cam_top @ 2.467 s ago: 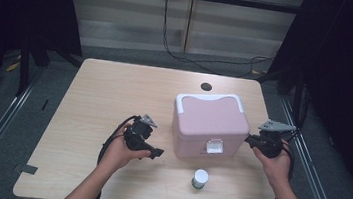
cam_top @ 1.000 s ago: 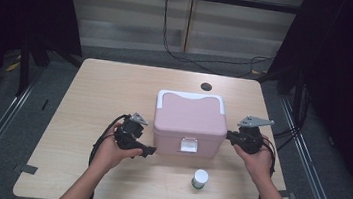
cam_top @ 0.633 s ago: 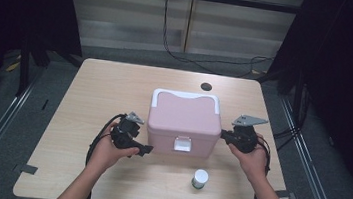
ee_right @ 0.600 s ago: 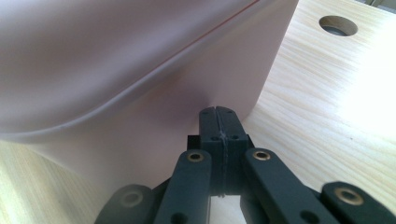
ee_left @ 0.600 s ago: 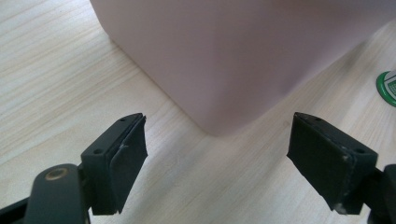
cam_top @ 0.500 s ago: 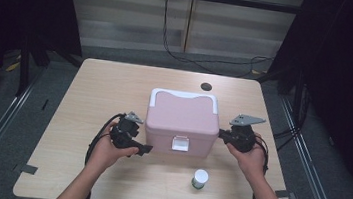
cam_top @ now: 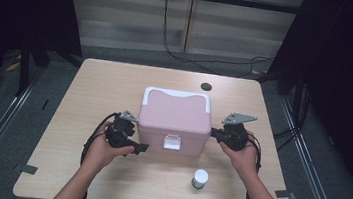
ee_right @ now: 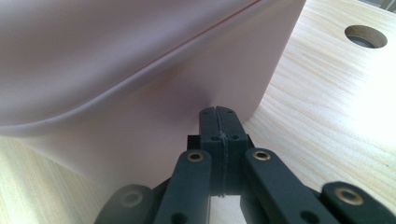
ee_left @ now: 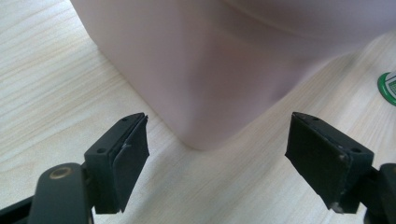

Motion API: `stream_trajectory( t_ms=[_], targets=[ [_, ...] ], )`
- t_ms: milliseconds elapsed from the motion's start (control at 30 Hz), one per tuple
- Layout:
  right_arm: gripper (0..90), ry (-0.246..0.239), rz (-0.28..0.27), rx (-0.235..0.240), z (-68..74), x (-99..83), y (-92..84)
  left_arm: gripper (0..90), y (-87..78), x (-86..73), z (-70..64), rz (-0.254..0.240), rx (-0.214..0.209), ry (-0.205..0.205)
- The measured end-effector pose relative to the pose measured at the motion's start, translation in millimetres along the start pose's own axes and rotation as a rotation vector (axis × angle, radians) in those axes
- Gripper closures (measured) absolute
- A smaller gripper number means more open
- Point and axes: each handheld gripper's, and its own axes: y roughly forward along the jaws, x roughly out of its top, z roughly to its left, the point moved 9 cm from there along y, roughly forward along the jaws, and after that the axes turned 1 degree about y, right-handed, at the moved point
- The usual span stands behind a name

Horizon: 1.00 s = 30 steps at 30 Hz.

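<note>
A pink cooler box (cam_top: pixel 174 121) with a white handle and a white front latch stands in the middle of the wooden table (cam_top: pixel 116 80). My left gripper (cam_top: pixel 140 147) lies at the box's front left corner, open, its pads (ee_left: pixel 128 156) spread on either side of that corner (ee_left: pixel 205 88) without touching it. My right gripper (cam_top: pixel 214 132) is shut, jaws pressed flat together with nothing between them, and its tip (ee_right: pixel 219 123) rests against the box's right wall (ee_right: pixel 154 93).
A small white jar (cam_top: pixel 199 178) with a green lid stands on the table in front of the box, right of centre; its rim (ee_left: pixel 388 86) shows in the left gripper view. A round cable hole (cam_top: pixel 206 87) lies behind the box. Black cables trail from both grippers.
The box has slid left across the table and turned square to the front, with my right gripper following at its right side. My left gripper has kept nearly still.
</note>
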Motion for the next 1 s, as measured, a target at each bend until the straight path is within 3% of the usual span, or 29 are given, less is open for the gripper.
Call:
stream_trajectory(
  t_ms=[667, 1000],
  targets=[
    [89.9, -0.006, 0.002, 0.018, 6.2, 5.2, 7.0, 23.1, -4.8, -1.3, -2.5, -0.012, -0.017, -0.002],
    [89.8, 0.017, 0.000, 0.038, 6.2, 9.4, -4.3, 22.3, -9.2, -10.1, 8.2, 0.028, -0.002, -0.033]
  ],
)
